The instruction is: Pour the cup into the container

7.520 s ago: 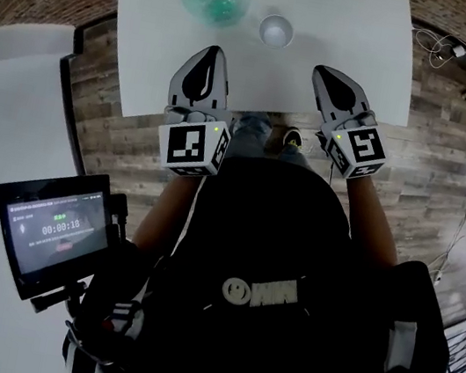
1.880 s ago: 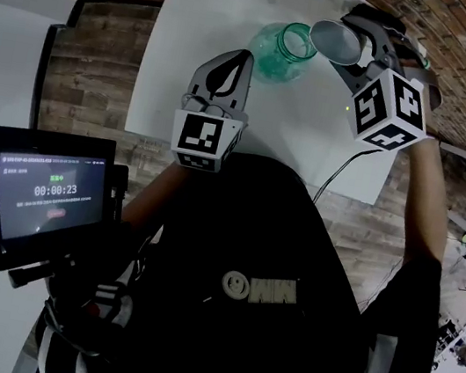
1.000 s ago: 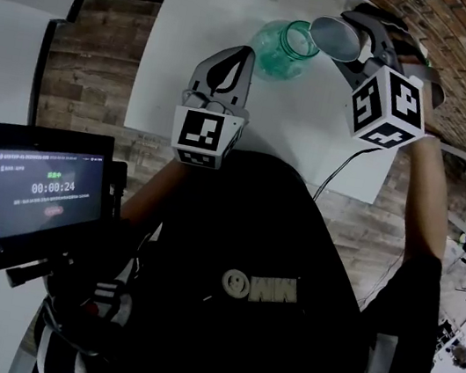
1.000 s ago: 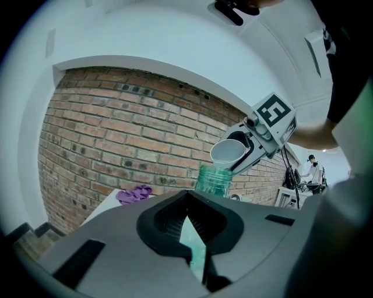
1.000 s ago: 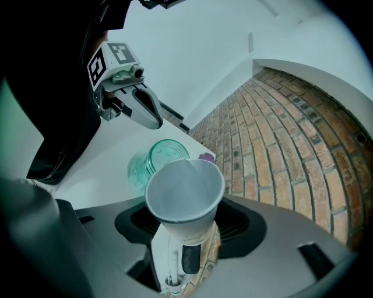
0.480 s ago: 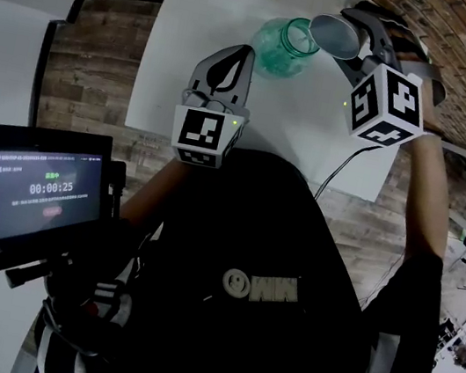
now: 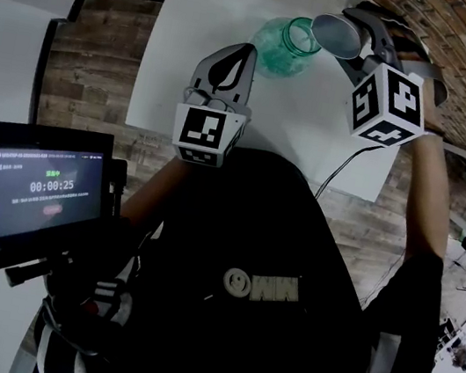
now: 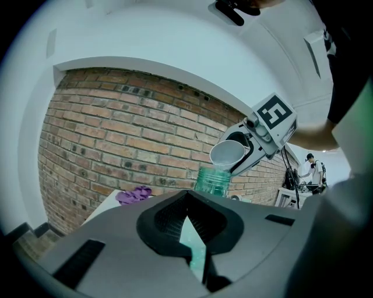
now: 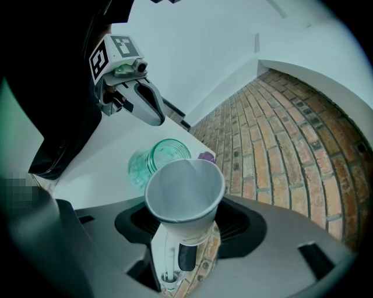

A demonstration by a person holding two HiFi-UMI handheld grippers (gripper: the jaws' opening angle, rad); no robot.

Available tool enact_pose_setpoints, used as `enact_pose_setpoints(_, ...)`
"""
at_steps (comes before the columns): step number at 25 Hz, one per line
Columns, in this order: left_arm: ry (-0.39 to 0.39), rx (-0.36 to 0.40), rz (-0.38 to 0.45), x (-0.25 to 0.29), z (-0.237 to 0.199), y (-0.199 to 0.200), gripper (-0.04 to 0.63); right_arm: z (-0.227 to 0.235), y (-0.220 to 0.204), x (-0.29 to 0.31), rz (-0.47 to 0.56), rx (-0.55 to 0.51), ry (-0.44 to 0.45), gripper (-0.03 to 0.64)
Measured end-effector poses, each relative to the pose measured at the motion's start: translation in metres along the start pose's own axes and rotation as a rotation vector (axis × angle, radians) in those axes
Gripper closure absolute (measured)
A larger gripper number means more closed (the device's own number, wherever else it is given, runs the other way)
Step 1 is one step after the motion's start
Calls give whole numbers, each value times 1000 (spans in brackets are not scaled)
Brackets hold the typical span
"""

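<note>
Timer "00:00:25" on the monitor (image 7: 39, 196) screen at the person's left

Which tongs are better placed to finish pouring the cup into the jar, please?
The right tongs: they hold the cup, tipped just above the green jar with its mouth toward the rim. The left tongs are shut, empty, and short of the jar.

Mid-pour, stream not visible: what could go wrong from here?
The white cup, tilted in the right gripper, hangs at the green glass jar's rim, not over its centre; contents could hit the table. The left gripper is shut beside the jar, not holding it; a bump could shift it.
</note>
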State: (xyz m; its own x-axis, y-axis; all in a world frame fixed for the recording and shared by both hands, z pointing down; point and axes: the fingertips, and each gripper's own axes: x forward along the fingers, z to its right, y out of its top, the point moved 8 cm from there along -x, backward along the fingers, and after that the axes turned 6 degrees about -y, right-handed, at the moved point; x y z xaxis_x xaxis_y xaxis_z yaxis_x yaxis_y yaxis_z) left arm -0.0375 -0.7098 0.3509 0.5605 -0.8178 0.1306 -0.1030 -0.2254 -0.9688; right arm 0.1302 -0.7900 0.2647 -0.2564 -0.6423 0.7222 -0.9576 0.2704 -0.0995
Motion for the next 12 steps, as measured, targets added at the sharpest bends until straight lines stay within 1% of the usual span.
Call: enact_pose_setpoints(12, -7, 4, 2, 1, 2, 1, 595, 1, -1, -1, -14, -15, -2, 350)
